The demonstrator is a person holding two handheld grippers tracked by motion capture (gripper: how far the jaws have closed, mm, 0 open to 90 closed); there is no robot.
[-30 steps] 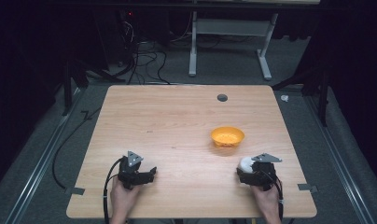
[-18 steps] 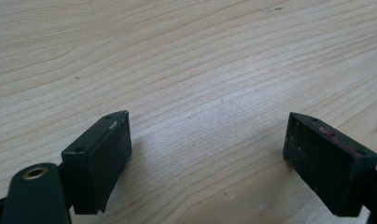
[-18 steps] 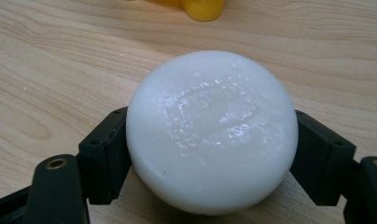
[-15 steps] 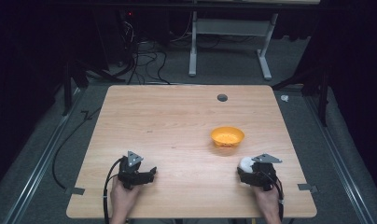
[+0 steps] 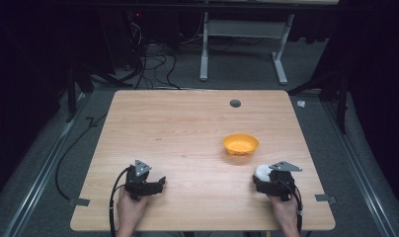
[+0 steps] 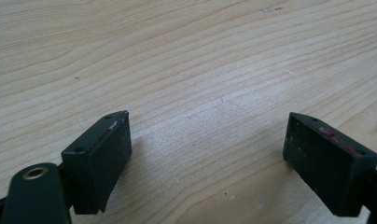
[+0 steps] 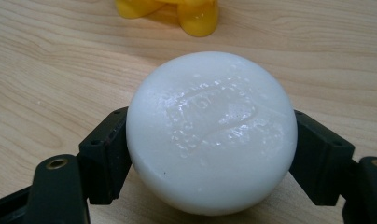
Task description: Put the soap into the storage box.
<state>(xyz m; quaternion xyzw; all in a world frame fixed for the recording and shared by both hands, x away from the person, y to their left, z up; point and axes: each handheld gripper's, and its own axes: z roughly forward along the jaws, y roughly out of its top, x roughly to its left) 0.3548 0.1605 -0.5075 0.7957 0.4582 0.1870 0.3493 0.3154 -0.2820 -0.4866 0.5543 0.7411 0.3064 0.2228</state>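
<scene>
The right gripper has just closed its jaws on the white soap bar; the orange bowl just beyond awaits it. The left gripper stands wide open, empty.

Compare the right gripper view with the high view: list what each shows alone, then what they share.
Right gripper view alone: the raised oval stamp and wet sheen on the white soap bar, with both pads pressed against its sides.

High view alone: the left tool with open jaws, the round hole in the table, floor cables.

Shared: soap, right tool, orange bowl, wood tabletop.
</scene>
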